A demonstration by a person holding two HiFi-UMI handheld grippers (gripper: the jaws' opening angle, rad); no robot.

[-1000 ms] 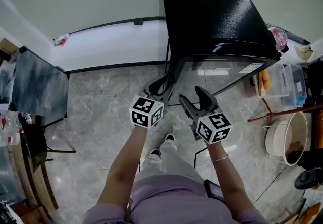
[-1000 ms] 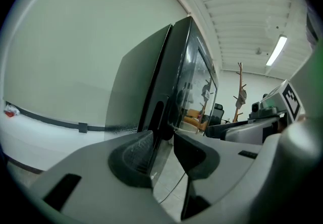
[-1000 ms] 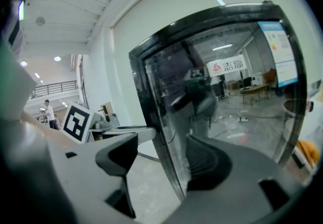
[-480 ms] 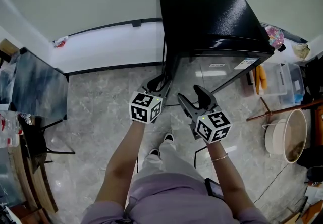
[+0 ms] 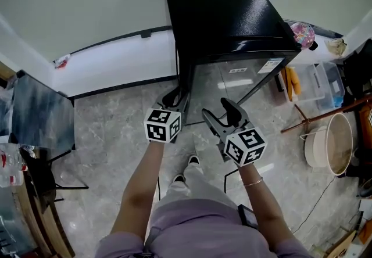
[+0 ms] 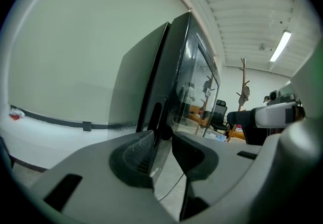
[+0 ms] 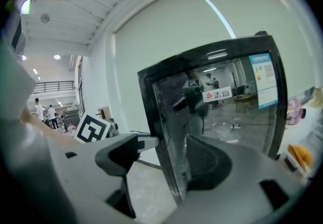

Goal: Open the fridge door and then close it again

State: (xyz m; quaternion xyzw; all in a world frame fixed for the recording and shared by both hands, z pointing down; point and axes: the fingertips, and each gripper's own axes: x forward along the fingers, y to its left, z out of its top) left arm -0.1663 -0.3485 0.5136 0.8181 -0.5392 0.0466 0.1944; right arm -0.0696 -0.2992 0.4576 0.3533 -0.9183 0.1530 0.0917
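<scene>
The black fridge (image 5: 221, 13) stands against the wall with its glossy door (image 5: 232, 82) closed. My left gripper (image 5: 174, 100) is at the door's left edge. In the left gripper view the jaws have just been closing, and the left gripper (image 6: 162, 140) has only a narrow gap, with the door's edge (image 6: 160, 112) between the pads. My right gripper (image 5: 224, 113) hangs in front of the door with its jaws wide apart. In the right gripper view the right gripper (image 7: 164, 147) holds nothing, and the door (image 7: 222, 102) lies beyond it.
A clear plastic box (image 5: 317, 85) and a round basin on a stand (image 5: 334, 146) sit to the fridge's right. A dark chair (image 5: 35, 117) is at the left. A white ledge (image 5: 116, 59) runs along the wall. The person's feet (image 5: 186, 167) are on the stone floor.
The head view has swung, so the fridge now sits further left in the picture. My right gripper has risen slightly. The left gripper stays at the door's left edge.
</scene>
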